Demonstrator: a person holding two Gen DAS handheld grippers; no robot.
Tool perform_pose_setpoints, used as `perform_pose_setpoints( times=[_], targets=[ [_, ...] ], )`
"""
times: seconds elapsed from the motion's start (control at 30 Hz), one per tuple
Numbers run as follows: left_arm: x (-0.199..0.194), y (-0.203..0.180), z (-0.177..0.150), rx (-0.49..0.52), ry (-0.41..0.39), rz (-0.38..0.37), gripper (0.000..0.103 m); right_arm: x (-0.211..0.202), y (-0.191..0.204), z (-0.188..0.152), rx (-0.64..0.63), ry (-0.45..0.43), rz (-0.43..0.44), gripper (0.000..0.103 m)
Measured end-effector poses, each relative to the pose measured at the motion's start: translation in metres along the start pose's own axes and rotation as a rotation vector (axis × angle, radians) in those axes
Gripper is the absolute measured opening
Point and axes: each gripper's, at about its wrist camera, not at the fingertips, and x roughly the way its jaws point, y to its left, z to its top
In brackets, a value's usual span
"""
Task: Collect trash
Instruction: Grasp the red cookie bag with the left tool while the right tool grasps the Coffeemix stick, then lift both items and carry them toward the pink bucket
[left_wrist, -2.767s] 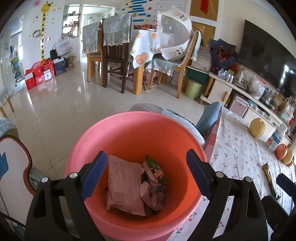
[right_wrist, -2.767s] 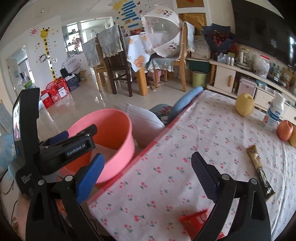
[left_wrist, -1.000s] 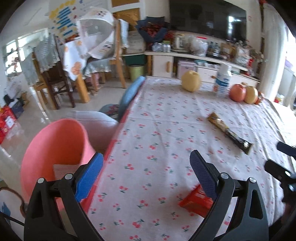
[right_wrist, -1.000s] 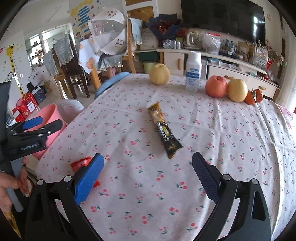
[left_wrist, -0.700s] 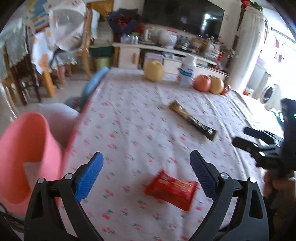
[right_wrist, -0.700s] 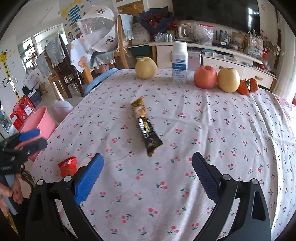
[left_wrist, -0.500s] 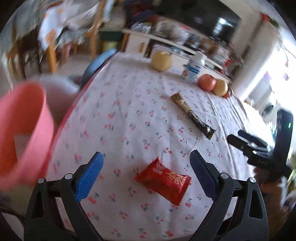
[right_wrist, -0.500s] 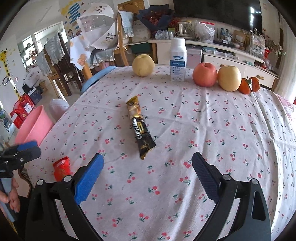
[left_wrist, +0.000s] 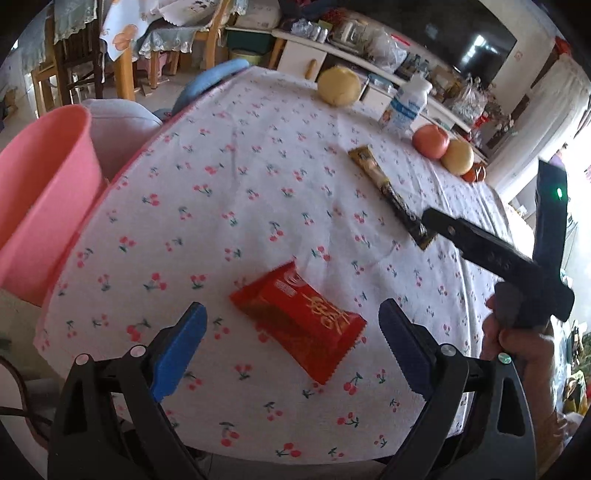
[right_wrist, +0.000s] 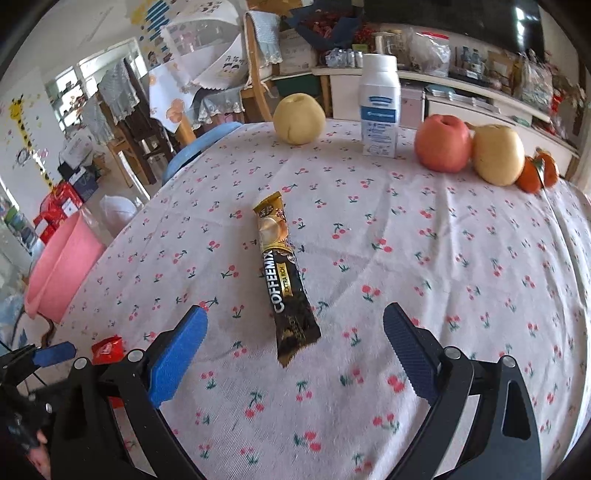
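Both grippers over the cherry-print tablecloth, jaws spread wide, nothing held.

The left gripper (left_wrist: 291, 343) hovers above a red snack wrapper (left_wrist: 299, 325) with yellow characters, lying flat near the table's edge. The right gripper (right_wrist: 293, 347) faces a gold-and-black sachet (right_wrist: 284, 280) printed "COFFEEMIX EXTRA RICH", lying mid-table. A pink bucket (left_wrist: 40, 199) stands beside the table's left edge. Behind the sachet stands a white bottle (right_wrist: 380, 107) with an unreadable blue label.

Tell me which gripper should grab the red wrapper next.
Left. The left gripper is open with the red wrapper lying between its fingers, and the pink bin sits on its side. The right gripper, also open, is lined up on the coffee sachet instead.
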Motion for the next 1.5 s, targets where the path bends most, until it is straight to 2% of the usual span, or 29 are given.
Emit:
perform_pose_setpoints(
  times=[0.07, 0.13, 0.17, 0.27, 0.4, 0.57, 0.63, 0.8, 0.87, 0.9, 1.0, 1.07, 1.13, 1.37, 1.5],
  targets=[
    [0.004, -0.007, -0.002, 0.022, 0.008, 0.009, 0.095, 0.005, 0.001, 0.003, -0.009, 0.002, 0.005, 0.094],
    [0.007, -0.012, -0.003, 0.031, 0.013, 0.012, 0.094, 0.010, 0.003, 0.005, -0.015, 0.011, 0.020, 0.083],
    [0.009, -0.013, -0.003, 0.034, 0.013, 0.019, 0.094, 0.012, 0.005, 0.006, -0.020, 0.014, 0.023, 0.083],
    [0.013, -0.015, -0.003, 0.030, 0.015, 0.031, 0.090, 0.020, 0.006, 0.009, -0.038, 0.024, 0.020, 0.079],
    [0.017, -0.017, -0.003, 0.030, 0.016, 0.050, 0.084, 0.031, 0.010, 0.012, -0.060, 0.041, 0.026, 0.063],
    [0.025, -0.021, 0.000, 0.038, 0.018, 0.070, 0.079, 0.038, 0.011, 0.015, -0.091, 0.047, 0.011, 0.054],
    [0.028, -0.023, 0.001, 0.047, 0.017, 0.085, 0.079, 0.041, 0.012, 0.015, -0.112, 0.054, -0.006, 0.047],
    [0.035, -0.029, 0.002, 0.090, 0.007, 0.125, 0.079, 0.045, 0.011, 0.014, -0.132, 0.057, -0.030, 0.038],
    [0.037, -0.033, 0.002, 0.113, 0.003, 0.139, 0.078, 0.044, 0.011, 0.014, -0.132, 0.056, -0.030, 0.032],
    [0.038, -0.035, 0.002, 0.126, 0.002, 0.144, 0.077, 0.044, 0.011, 0.013, -0.132, 0.056, -0.029, 0.030],
    [0.039, -0.040, 0.001, 0.174, -0.008, 0.165, 0.066, 0.043, 0.013, 0.013, -0.138, 0.055, -0.026, 0.027],
    [0.038, -0.041, 0.001, 0.196, -0.011, 0.154, 0.064, 0.043, 0.013, 0.013, -0.138, 0.055, -0.017, 0.026],
    [0.038, -0.041, 0.001, 0.207, -0.016, 0.145, 0.054, 0.041, 0.012, 0.012, -0.132, 0.052, -0.011, 0.023],
    [0.037, -0.046, -0.003, 0.263, -0.023, 0.097, 0.052, 0.031, 0.006, 0.012, -0.103, 0.033, -0.001, 0.022],
    [0.037, -0.047, 0.000, 0.253, -0.038, 0.033, 0.051, 0.024, 0.006, 0.011, -0.105, 0.020, -0.009, 0.021]
  ],
)
